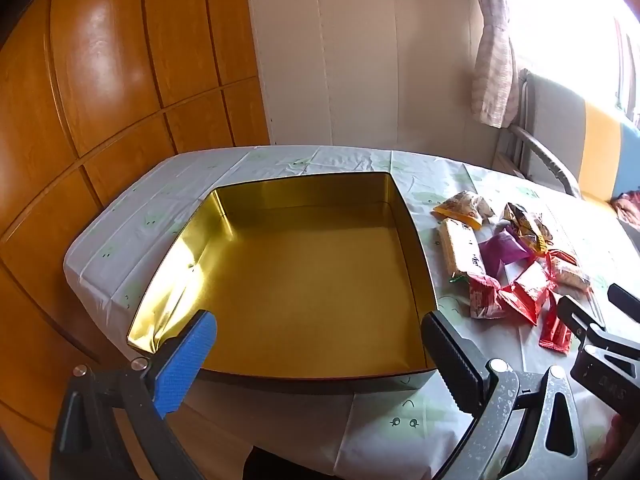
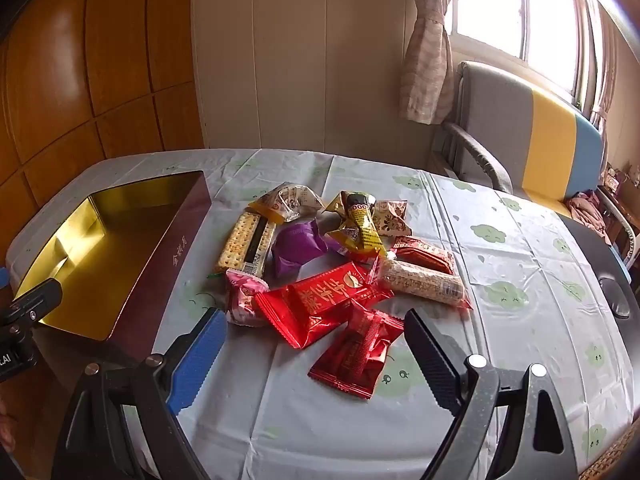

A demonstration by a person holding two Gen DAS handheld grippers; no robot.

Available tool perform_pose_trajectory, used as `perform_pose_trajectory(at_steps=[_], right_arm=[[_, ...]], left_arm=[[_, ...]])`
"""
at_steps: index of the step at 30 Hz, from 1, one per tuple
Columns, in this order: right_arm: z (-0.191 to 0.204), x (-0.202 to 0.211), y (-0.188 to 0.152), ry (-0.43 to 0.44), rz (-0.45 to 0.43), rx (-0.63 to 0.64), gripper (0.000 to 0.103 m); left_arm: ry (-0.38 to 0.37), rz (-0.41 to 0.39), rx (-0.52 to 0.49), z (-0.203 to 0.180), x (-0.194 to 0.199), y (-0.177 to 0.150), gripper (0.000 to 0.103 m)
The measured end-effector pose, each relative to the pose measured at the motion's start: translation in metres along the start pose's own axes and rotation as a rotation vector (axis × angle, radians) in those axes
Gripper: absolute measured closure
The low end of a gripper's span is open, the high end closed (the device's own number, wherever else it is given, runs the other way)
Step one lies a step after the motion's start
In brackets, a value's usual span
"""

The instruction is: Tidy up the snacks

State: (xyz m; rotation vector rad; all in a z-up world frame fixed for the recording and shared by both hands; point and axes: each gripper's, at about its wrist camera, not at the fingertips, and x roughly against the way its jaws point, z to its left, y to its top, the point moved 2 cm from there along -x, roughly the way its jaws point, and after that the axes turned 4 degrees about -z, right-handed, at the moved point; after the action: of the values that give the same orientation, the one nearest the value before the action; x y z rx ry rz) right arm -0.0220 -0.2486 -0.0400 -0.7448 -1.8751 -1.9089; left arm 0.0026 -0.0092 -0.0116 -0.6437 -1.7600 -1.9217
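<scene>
An empty gold-lined tin box (image 1: 304, 272) with dark red outer walls sits on the table; it also shows at the left of the right wrist view (image 2: 176, 240). A pile of wrapped snacks lies to its right: a cracker pack (image 2: 248, 242), a purple packet (image 2: 296, 250), a large red packet (image 2: 324, 300), a small red packet (image 2: 358, 354), a yellow pack (image 2: 362, 224). My left gripper (image 1: 320, 364) is open and empty over the box's near edge. My right gripper (image 2: 314, 360) is open and empty, just before the small red packet.
The table (image 2: 500, 312) has a pale cloth with green prints. A wooden cabinet wall (image 1: 100, 100) stands to the left. A grey, yellow and blue chair (image 2: 532, 136) stands at the far right by a curtain (image 2: 428, 48) and window.
</scene>
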Motion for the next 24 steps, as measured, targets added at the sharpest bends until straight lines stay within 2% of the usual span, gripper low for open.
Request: perform_pose_trajectory(at_steps=[24], right_arm=[[-0.005, 0.003, 0.003, -0.009, -0.032, 0.002, 0.011]], left_arm=[[-0.013, -0.015, -0.037, -0.013, 0.005, 0.001, 0.000]])
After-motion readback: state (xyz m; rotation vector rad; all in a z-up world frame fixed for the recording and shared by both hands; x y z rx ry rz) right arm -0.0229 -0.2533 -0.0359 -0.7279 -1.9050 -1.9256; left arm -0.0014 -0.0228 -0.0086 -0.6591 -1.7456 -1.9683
